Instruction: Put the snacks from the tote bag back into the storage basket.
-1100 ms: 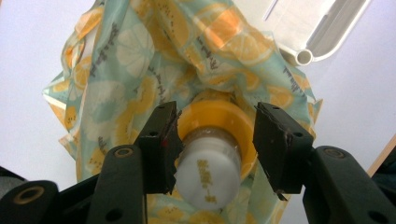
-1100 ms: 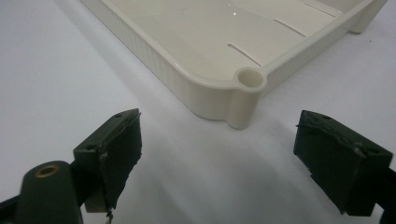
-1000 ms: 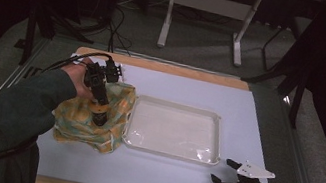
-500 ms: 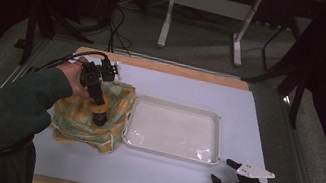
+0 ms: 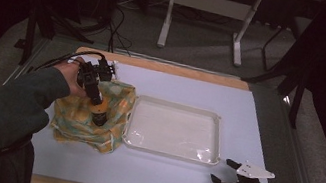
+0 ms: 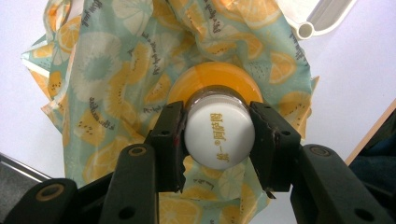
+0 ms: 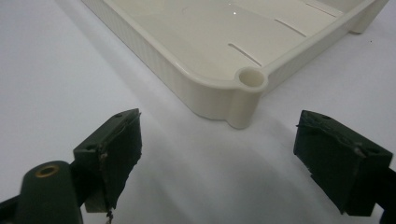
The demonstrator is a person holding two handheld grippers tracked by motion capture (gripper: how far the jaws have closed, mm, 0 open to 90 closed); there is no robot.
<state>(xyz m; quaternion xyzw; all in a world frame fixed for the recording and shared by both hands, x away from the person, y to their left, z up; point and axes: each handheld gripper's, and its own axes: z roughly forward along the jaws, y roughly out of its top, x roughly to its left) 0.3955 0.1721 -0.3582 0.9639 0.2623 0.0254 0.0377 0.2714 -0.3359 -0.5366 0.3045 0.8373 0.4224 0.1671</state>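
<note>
- The table [image 5: 248,111] fills the middle of the high view. It has a white top so things show up well.
- The white tray [image 5: 172,129] sits in the middle. It looks ready to take things.
- The fruit-print bag [image 5: 72,121] lies at the left, touching the tray's side.
- The bottle [image 6: 218,133] stands up in the bag, at the middle of the left gripper view.
- The left tongs [image 6: 218,140] have just squeezed in and now clench its white cap, likely to lift it out.
- The right tongs [image 7: 233,149] wait wide apart near the tray's corner, grasping nothing.
</note>
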